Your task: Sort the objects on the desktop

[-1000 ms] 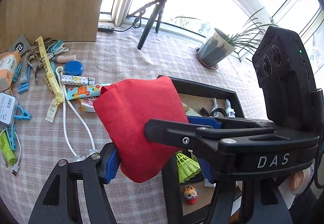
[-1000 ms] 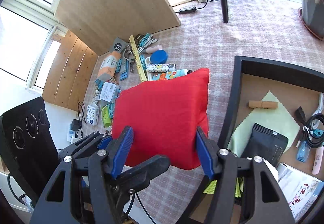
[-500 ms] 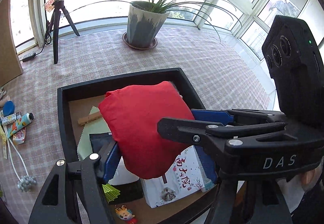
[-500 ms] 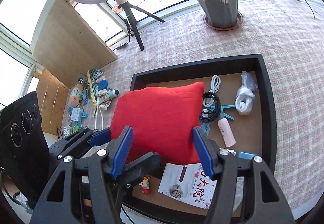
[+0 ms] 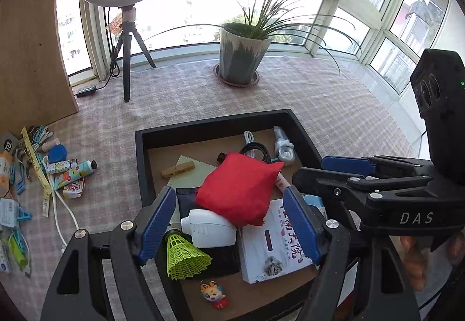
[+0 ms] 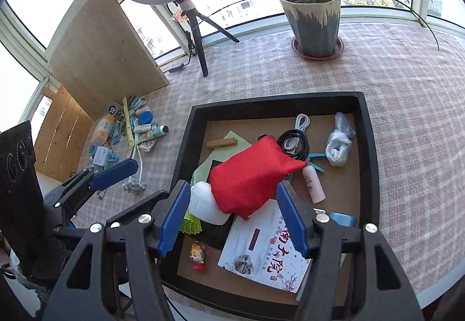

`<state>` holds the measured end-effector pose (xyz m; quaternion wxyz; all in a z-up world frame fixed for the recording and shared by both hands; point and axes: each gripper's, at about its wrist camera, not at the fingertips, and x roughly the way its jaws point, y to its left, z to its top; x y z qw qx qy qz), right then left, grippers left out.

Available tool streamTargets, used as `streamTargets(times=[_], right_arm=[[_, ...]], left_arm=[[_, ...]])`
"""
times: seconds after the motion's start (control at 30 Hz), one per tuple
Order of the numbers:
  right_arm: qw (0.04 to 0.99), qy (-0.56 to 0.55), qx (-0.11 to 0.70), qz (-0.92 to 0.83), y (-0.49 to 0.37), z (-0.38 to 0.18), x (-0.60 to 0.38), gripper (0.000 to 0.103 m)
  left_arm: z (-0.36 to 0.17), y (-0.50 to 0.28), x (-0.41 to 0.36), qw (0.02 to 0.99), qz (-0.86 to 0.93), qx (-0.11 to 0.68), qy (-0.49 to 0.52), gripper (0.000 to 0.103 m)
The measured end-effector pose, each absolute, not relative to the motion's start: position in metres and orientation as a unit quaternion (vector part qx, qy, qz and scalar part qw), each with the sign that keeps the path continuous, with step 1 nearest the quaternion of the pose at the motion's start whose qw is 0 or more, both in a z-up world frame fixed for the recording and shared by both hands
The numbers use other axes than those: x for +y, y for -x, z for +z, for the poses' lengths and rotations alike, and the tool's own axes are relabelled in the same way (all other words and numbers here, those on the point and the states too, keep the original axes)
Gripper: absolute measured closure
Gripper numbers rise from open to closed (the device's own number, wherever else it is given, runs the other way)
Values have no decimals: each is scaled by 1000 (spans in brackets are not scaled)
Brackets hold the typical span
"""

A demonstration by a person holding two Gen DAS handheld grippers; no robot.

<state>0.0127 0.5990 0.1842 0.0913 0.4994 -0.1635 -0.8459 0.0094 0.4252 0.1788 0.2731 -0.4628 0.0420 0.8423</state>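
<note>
A red cloth pouch [image 5: 239, 188] lies inside the black tray [image 5: 203, 125], resting on a white bottle [image 5: 209, 226] and other items; it also shows in the right wrist view [image 6: 250, 174]. My left gripper [image 5: 228, 223] is open above the tray's near side, its blue pads apart from the pouch. My right gripper [image 6: 232, 218] is open too, just above and in front of the pouch. The tray [image 6: 279, 101] also holds a booklet [image 6: 266, 252], cables [image 6: 293, 141], a green shuttlecock [image 5: 184, 252] and a small toy [image 6: 198, 257].
A pile of loose items [image 5: 43, 167] lies on the checked tablecloth left of the tray: tubes, clips, a white cable. A potted plant [image 5: 242, 59], a ring light on a tripod [image 5: 128, 39] and a wooden board [image 5: 32, 45] stand at the back.
Both grippers carried the red pouch from over the table to over the tray, then opened and let it go. The pouch now lies in the tray.
</note>
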Motion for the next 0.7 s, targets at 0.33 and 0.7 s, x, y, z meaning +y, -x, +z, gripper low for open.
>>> streamTargets(times=[0.33,0.7], right_arm=[[91,-483,-146,-858,-30,189,531,41],[115,-518,-127,-838,-32,161,425,41]], left_arm=[[171,-24,343,192,865,56,461,26],[129,-20,203,115,851,13,512,24]])
